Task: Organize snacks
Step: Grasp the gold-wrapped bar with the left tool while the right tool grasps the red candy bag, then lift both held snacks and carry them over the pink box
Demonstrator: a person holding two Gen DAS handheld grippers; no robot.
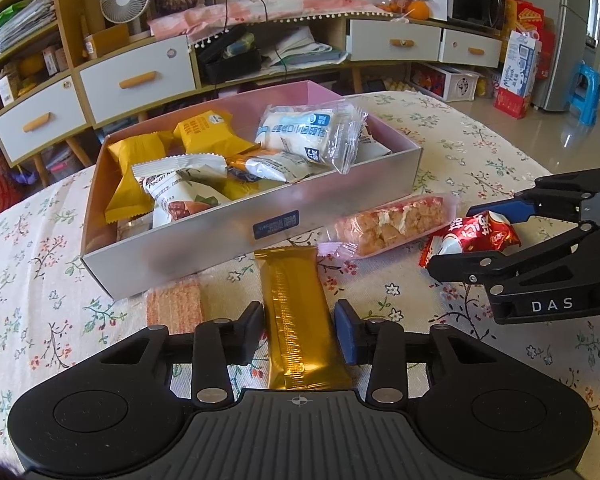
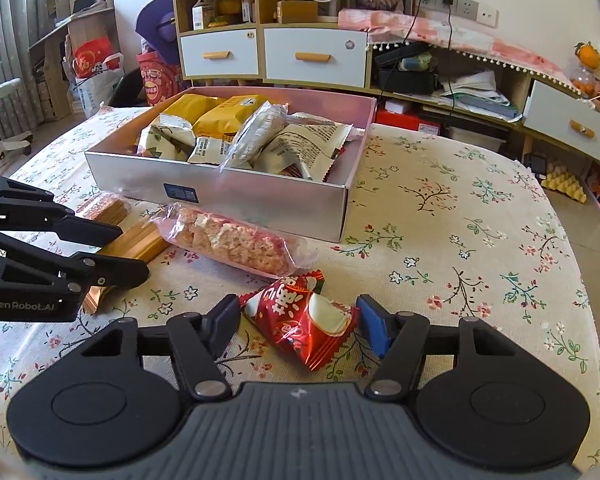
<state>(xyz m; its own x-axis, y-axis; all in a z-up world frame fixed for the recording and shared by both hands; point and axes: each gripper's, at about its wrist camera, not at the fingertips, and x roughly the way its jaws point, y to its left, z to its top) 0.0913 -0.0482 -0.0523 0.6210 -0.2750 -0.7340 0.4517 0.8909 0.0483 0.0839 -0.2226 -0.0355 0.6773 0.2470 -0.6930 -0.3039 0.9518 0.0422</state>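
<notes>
gold bar [image 1: 300,320] | lengthwise between left claw [image 1: 300,330] fingers | toward box [image 1: 236,232]

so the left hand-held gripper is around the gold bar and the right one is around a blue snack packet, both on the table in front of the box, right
Not quite: the packet between the right hand-held gripper's fingers is red, not blue, as the right wrist view shows. The rest holds: the left hand-held gripper is around the gold bar, in front of the box.

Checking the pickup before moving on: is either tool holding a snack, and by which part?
Left tool grips the gold bar across its long edges, near the middle. Right tool straddles the red packet; whether it pinches cannot be told.
</notes>
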